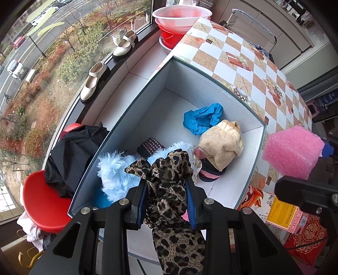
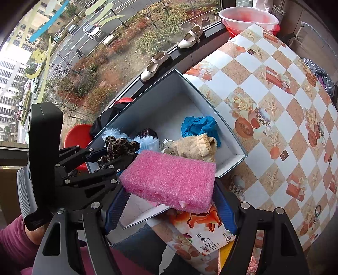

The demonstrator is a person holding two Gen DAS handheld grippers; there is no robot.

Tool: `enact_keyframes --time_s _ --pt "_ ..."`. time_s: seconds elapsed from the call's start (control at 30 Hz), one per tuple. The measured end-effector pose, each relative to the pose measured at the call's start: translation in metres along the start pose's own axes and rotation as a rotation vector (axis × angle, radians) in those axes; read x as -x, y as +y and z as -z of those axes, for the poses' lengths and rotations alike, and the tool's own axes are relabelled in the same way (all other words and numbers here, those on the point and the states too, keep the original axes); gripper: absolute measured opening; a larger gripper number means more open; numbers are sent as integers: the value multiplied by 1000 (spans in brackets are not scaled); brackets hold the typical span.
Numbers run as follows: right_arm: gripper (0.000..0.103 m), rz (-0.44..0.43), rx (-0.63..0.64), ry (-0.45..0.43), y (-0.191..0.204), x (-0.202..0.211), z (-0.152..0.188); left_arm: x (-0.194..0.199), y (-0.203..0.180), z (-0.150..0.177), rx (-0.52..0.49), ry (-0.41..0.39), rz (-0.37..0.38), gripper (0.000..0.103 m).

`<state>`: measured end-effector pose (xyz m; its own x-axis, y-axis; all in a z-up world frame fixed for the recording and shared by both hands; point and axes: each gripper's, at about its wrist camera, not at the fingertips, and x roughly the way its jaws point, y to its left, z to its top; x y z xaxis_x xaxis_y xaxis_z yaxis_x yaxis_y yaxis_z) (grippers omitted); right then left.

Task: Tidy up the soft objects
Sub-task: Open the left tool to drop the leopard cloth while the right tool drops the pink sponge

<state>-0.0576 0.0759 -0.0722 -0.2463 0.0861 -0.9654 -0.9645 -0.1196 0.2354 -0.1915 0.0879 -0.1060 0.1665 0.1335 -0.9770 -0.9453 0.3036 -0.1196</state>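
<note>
A white open box (image 1: pixel 213 84) (image 2: pixel 238 146) stands on the checkered table. In it lie a blue cloth (image 1: pixel 202 118) (image 2: pixel 198 125), a beige knit piece (image 1: pixel 221 143) (image 2: pixel 196 146), a light-blue fluffy item (image 1: pixel 114 171) (image 2: pixel 145 140) and a dark knitted piece (image 1: pixel 150 146). My left gripper (image 1: pixel 166 186) (image 2: pixel 118 154) is shut on a leopard-print scarf (image 1: pixel 169 190) (image 2: pixel 118 146) over the box's near end. My right gripper (image 2: pixel 169 203) is shut on a pink foam block (image 2: pixel 171 182) (image 1: pixel 293 150), held above the box's near right corner.
A checkered tablecloth (image 2: pixel 274 105) covers the table. A printed carton (image 2: pixel 202 228) (image 1: pixel 281 213) lies under the right gripper. A red chair (image 1: pixel 44 205) with black clothing (image 1: pixel 71 156) stands left of the box. Shoes (image 1: pixel 95 82) sit on the window sill; basins (image 1: pixel 179 19) stand beyond.
</note>
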Motion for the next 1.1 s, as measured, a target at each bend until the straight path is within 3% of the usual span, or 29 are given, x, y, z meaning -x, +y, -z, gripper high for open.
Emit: enact_keyframes --time_s 0.7,0.8,0.87,0.9,0.93,1.03,1.1 --pt "77 21 -23 25 -6 -16 -19 -12 -3 -13 -30 21 5 35" --pt "78 11 -27 20 -6 -17 -22 -9 -6 -12 -41 -7 -22 50" --pt "83 -7 -33 14 -7 -16 -24 -5 -7 -10 -50 -34 -78 67" --pt "96 -11 -37 14 -7 -16 -24 -2 -8 -9 -57 -47 -106 70" --pt "103 -6 -43 11 -8 -16 -23 -1 -9 -9 -58 -55 -134 74" --pt "103 -2 -58 -1 -12 -11 -20 2 -6 -8 -44 -55 -189 76" --pt "103 4 -74 -3 -14 -6 -15 2 -4 -9 -33 -38 -169 76"
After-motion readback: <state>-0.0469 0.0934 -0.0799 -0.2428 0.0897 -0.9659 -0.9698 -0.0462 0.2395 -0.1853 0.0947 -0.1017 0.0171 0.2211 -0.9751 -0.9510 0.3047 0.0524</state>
